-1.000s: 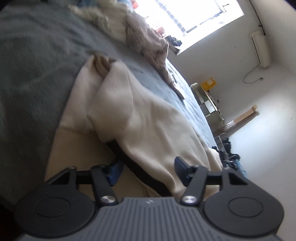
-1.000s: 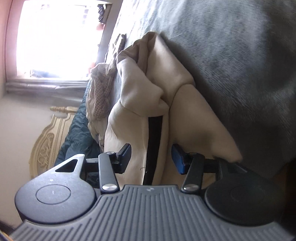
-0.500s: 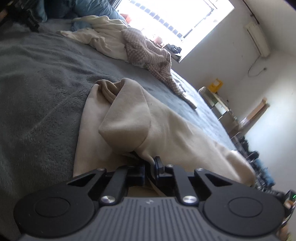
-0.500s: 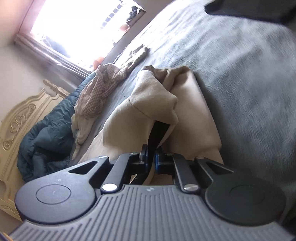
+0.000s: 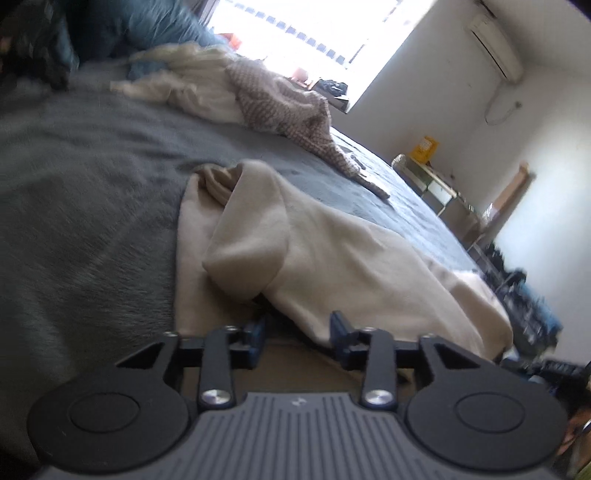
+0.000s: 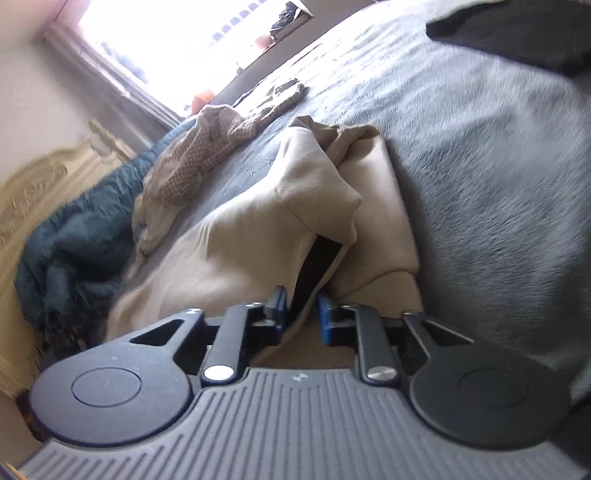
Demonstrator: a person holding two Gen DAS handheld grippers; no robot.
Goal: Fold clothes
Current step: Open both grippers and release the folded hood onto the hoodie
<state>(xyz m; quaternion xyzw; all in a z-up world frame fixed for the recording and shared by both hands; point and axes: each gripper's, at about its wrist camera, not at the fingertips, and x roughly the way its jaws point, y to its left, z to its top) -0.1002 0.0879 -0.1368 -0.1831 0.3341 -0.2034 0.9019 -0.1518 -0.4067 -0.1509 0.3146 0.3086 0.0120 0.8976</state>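
Note:
A beige garment [image 5: 332,258] with a black band lies crumpled on the grey bed cover [image 5: 92,203], one part folded over itself. My left gripper [image 5: 298,330] is at its near edge. Its jaws are opening, and a beige hem hangs between the blue pads [image 5: 338,326] without being pressed. In the right wrist view the same garment [image 6: 258,221] fills the middle. My right gripper [image 6: 302,312] is also opening. The black band and a beige edge sit loosely between its pads [image 6: 325,314].
A pile of white and brown knitted clothes [image 5: 280,99] lies farther up the bed below the bright window. A teal quilt [image 6: 74,251] is bunched against the carved headboard [image 6: 29,192]. A black cloth [image 6: 517,29] lies at the far right. Shelving [image 5: 436,184] stands beside the bed.
Both grippers were open a second ago, shut on the garment's near edge half a second ago, and now stand apart again. Both views have rolled and lifted a little.

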